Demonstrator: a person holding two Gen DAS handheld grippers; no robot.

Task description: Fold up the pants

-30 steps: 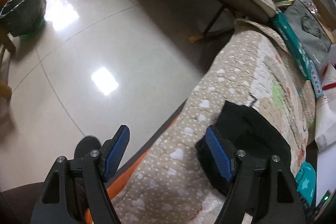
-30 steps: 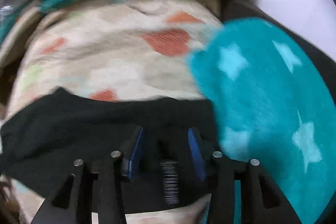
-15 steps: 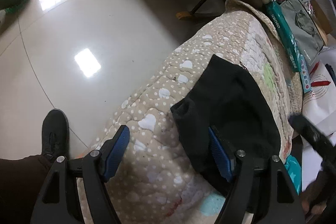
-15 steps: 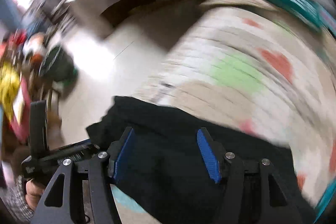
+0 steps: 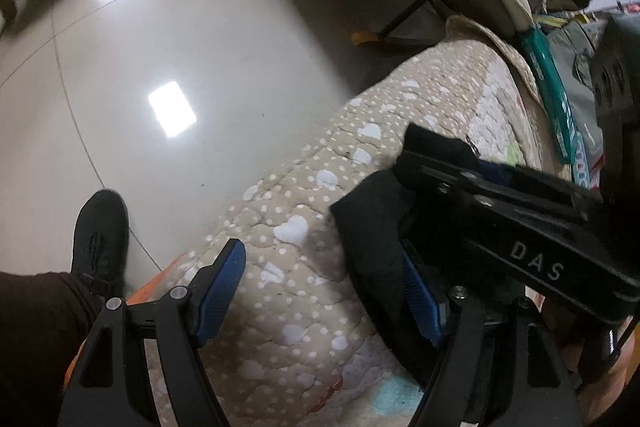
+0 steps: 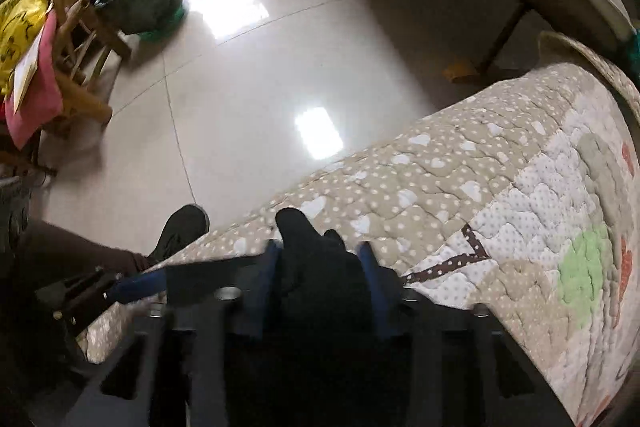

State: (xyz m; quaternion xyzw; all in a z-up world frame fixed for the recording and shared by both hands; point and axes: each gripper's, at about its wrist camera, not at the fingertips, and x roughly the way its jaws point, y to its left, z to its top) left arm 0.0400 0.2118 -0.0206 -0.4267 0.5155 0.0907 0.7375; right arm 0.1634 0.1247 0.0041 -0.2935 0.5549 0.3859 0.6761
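The pants (image 5: 372,223) lie bunched as a dark, already compact bundle on the quilt (image 5: 304,195), near its floor-side edge. The left gripper (image 5: 324,291) is spread wide: its left pad hangs over bare quilt, while its right pad sits at the near edge of the cloth, with nothing pinched between them. The right gripper (image 6: 318,279) comes in from the right, crossing just ahead of the left one, and its blue pads stand on either side of a raised hump of fabric. They look to be closing on it, but that view is blurred and dark, so whether the cloth is truly clamped cannot be told.

The step in hand appears to be gathering or tidying an end of the bundle for a further fold. To do it well, the right gripper should bite all the layers of the hump, not just the top one, before it lifts. The left gripper would serve best pressing down the cloth beside its right pad, so the bundle stays anchored while the other end is carried over.

The pants sit close to the quilt's edge, with the floor (image 5: 200,47) beyond and a shoe (image 5: 100,231) below; any drag toward that side could pull them off. A low, slow lift keeps the stack from sliding apart.
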